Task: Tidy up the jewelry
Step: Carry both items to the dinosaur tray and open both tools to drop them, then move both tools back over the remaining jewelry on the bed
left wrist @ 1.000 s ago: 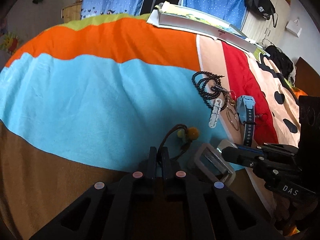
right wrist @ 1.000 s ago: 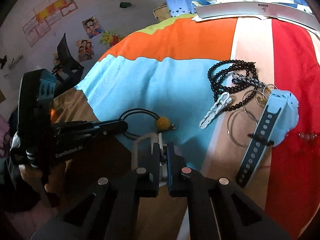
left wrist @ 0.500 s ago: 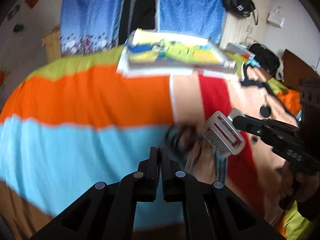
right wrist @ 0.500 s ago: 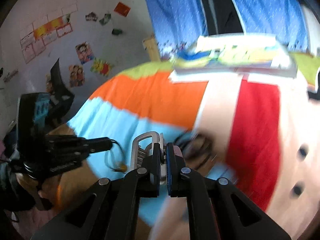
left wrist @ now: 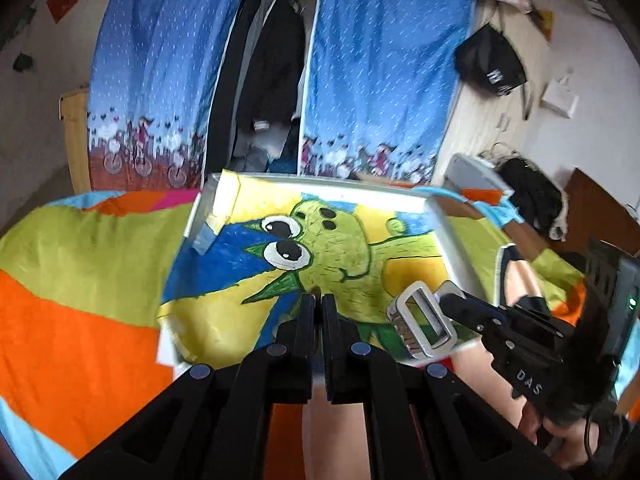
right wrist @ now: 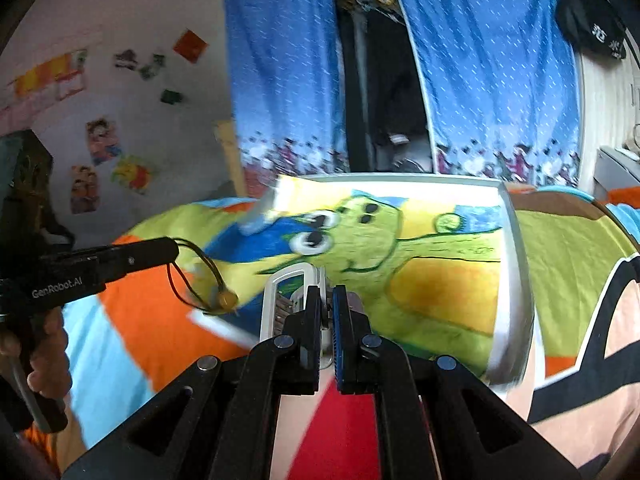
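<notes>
Right wrist: hand-held gripper (right wrist: 327, 296) clamping watch (right wrist: 286, 300).

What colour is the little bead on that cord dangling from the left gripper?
The bead is yellow-orange, on a dark cord hanging from the left gripper. Right wrist view shows it best.

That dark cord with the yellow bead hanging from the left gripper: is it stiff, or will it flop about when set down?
Probably floppy: the cord droops in loose loops below the left gripper. The yellow bead hangs lowest, so it likely swings as a small weight. Set down in the tray, the round bead may roll slightly before the cord stops it.
</notes>
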`<state>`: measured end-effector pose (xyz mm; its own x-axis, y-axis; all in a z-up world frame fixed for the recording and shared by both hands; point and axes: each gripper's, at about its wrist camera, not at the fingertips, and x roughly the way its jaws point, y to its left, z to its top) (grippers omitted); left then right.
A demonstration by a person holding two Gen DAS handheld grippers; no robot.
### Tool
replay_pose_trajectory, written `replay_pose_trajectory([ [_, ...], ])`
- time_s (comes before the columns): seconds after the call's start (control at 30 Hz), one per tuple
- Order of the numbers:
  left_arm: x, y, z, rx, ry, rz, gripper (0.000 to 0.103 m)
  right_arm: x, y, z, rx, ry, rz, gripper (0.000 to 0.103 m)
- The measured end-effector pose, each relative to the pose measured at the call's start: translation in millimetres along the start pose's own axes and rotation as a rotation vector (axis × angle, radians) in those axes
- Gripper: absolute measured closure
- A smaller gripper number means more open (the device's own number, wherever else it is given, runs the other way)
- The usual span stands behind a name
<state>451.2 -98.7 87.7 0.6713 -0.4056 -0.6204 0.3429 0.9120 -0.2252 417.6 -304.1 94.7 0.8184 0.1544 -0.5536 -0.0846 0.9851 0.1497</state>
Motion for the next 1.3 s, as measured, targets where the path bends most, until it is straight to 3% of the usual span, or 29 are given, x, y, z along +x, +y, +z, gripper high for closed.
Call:
replay_pose_trajectory([
  [0.17,43.8,8.2,-10.4,-0.073,0.085,0.001,0.099,44.0,-15.4,-5.7,0.051,0.05,-0.039,0.098],
  [0.3,56.8,9.7,-21.9,-0.091,0.128,-0.01,0.098,54.9,-22.9,-23.3,0.098,0.065,-0.037,0.096],
  [0.33,57.2,9.5,-24.8,-0.095,0.134,-0.002,0.097,53.9,-22.4,-24.7,0.099,0.059,-0.031,0.094],
  [0.37,56.8,10.9,-25.2,-0.099,0.136,-0.004,0.095,52.9,-21.5,-25.5,0.091,0.053,-0.042,0.085],
  [0.4,56.7,11.8,-25.2,-0.105,0.14,-0.007,0.085,51.8,-20.8,-25.7,0.084,0.046,-0.054,0.068],
  [0.47,52.3,13.4,-26.9,-0.126,0.139,0.01,0.053,44.6,-24.3,-25.4,0.089,0.016,-0.049,0.053],
  [0.5,48.3,15.0,-27.9,-0.145,0.125,0.023,0.024,37.5,-24.6,-25.7,0.097,-0.006,-0.05,0.053],
  [0.53,40.8,17.1,-29.7,-0.172,0.098,0.041,0.013,33.2,-25.4,-25.5,0.099,-0.013,-0.053,0.053],
  [0.63,18.7,20.3,-32.7,-0.218,0.038,0.045,0.011,14.4,-25.2,-26.9,0.097,-0.047,-0.071,0.051],
  [0.7,1.3,18.8,-35.5,-0.22,-0.01,0.061,0.003,-2.9,-25.5,-28.7,0.1,-0.08,-0.082,0.041],
  [0.73,-10.5,16.4,-37.6,-0.21,-0.05,0.072,0.0,-14.7,-25.1,-30.1,0.102,-0.107,-0.083,0.039],
  [0.8,-30.4,11.2,-41.0,-0.184,-0.108,0.101,0.0,-36.5,-24.1,-31.3,0.1,-0.153,-0.073,0.026],
  [0.93,-72.8,-8.2,-52.0,-0.112,-0.206,0.166,0.0,-79.9,-14.1,-36.1,0.057,-0.23,-0.076,0.018],
  [1.07,-108.4,-24.8,-67.7,-0.054,-0.271,0.199,0.0,-121.1,-3.3,-45.8,0.038,-0.297,-0.078,0.002],
  [1.3,-161.2,-45.3,-109.3,0.017,-0.338,0.262,0.0,-171.5,13.6,-78.4,0.015,-0.335,-0.098,0.001],
])
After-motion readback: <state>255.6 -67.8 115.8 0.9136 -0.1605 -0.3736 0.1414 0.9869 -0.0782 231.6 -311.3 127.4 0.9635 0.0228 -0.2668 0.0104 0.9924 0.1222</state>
